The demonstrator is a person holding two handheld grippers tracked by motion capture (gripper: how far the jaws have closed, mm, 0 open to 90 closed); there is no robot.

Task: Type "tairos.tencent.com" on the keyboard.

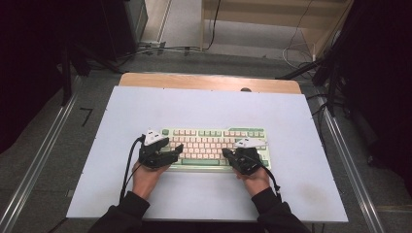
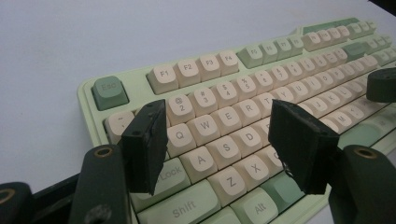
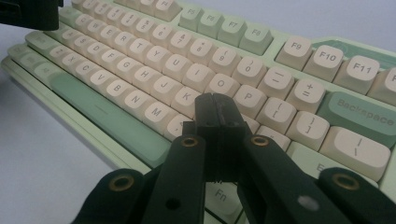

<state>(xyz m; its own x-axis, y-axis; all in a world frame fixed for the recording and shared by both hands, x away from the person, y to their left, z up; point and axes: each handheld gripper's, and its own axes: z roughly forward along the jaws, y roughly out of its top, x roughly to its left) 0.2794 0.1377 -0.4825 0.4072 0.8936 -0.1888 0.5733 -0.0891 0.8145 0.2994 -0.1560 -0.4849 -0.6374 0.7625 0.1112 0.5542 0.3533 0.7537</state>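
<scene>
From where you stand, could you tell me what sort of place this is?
Probably a lab or recording room: a white-topped table bearing one mechanical keyboard, loose cables across a grey floor, metal rails either side, dark equipment around.

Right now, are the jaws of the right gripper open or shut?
Shut. In the right gripper view, the right gripper has its two jaws pressed together, nothing between them, above the keyboard.

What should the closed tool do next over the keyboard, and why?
Probably dip the right tool a little to press one key. Its jaws are shut into a single narrow tip that hovers over the keyboard near the K and L keys. The left tool is open over the A and S keys, too wide for one key.
</scene>
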